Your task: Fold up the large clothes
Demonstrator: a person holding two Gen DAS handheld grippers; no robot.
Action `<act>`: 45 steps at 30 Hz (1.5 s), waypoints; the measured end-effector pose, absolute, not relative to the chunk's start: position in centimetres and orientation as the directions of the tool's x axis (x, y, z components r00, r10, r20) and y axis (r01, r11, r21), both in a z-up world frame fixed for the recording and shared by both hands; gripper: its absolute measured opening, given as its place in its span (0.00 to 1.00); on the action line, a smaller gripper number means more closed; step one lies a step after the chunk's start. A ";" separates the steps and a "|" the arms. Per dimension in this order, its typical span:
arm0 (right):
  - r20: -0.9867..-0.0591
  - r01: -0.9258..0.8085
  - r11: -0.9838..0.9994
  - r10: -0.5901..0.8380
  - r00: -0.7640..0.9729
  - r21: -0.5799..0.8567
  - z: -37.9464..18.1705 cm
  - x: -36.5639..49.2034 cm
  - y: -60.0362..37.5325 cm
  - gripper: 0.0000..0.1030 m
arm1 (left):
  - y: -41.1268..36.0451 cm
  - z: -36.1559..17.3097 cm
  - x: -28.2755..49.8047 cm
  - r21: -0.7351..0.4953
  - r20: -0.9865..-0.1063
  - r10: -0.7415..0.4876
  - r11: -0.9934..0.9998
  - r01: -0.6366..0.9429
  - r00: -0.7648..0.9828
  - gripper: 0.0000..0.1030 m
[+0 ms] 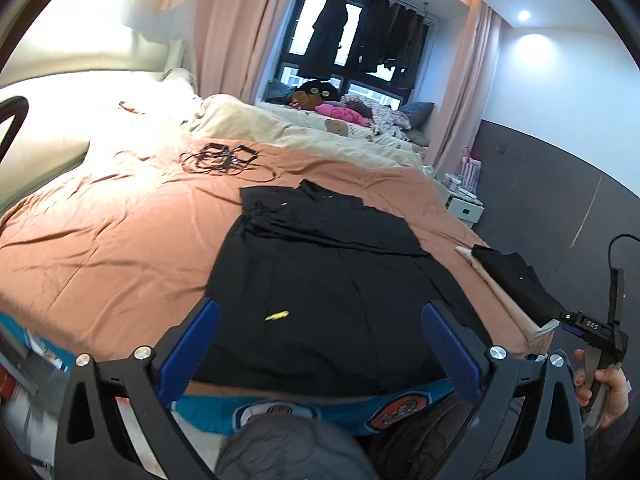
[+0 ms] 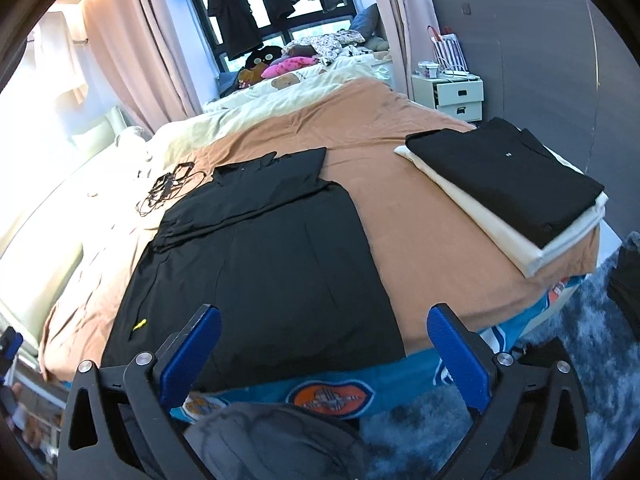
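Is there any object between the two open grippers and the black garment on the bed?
Nothing visible blocks them. The black garment lies flat just ahead of the left gripper and right gripper. The cables and folded stack lie aside.

Lay flat on the brown bedspread near the bed's near edge: a large black garment (image 1: pixel 320 280) (image 2: pixel 260 256), its far part folded over into a narrower pleated band. Carried a small yellow tag (image 1: pixel 277 315) (image 2: pixel 139 324) near the near-left corner. Hung slightly over the near edge.
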State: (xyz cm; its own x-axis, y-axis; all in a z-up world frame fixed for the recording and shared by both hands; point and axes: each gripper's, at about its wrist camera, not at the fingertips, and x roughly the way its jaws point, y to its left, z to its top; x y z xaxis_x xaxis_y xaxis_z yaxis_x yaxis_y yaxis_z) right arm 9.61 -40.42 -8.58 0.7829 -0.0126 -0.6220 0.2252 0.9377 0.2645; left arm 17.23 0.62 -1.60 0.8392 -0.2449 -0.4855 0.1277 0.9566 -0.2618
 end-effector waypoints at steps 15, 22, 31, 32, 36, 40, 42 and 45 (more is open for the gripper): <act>-0.631 0.149 0.967 0.017 0.776 0.209 -11.5 5.5 -39.3 1.00 | 6.2 -6.0 11.5 -0.311 -0.526 -0.190 0.950 0.021 0.829 1.00; -0.604 0.131 0.952 0.067 0.794 0.278 -13.5 5.3 -40.6 1.00 | 6.6 -7.1 12.1 -0.282 -0.568 -0.151 0.959 -0.019 0.809 1.00; -0.644 0.138 0.942 0.097 0.759 0.305 -15.8 9.3 -41.8 1.00 | 8.1 -8.3 15.5 -0.312 -0.595 -0.150 0.949 -0.055 0.789 1.00; -0.656 0.148 0.944 0.087 0.750 0.295 -16.2 10.0 -41.9 1.00 | 8.2 -8.7 16.1 -0.316 -0.602 -0.154 0.947 -0.057 0.783 1.00; -0.677 0.164 0.938 0.093 0.730 0.306 -18.0 12.1 -42.4 1.00 | 8.6 -10.6 19.0 -0.329 -0.632 -0.168 0.942 -0.066 0.757 0.94; -0.693 0.172 0.930 0.111 0.713 0.326 -19.7 14.2 -43.2 0.94 | 8.5 -12.6 22.0 -0.346 -0.658 -0.198 0.936 -0.058 0.727 0.85; -0.691 0.166 0.913 0.153 0.706 0.372 -20.5 15.6 -43.8 0.85 | 8.6 -13.8 23.7 -0.368 -0.665 -0.220 0.928 -0.056 0.713 0.81; -0.685 0.175 0.889 0.188 0.704 0.424 -21.6 17.2 -44.8 0.83 | 9.1 -15.4 25.9 -0.395 -0.685 -0.241 0.916 -0.072 0.687 0.70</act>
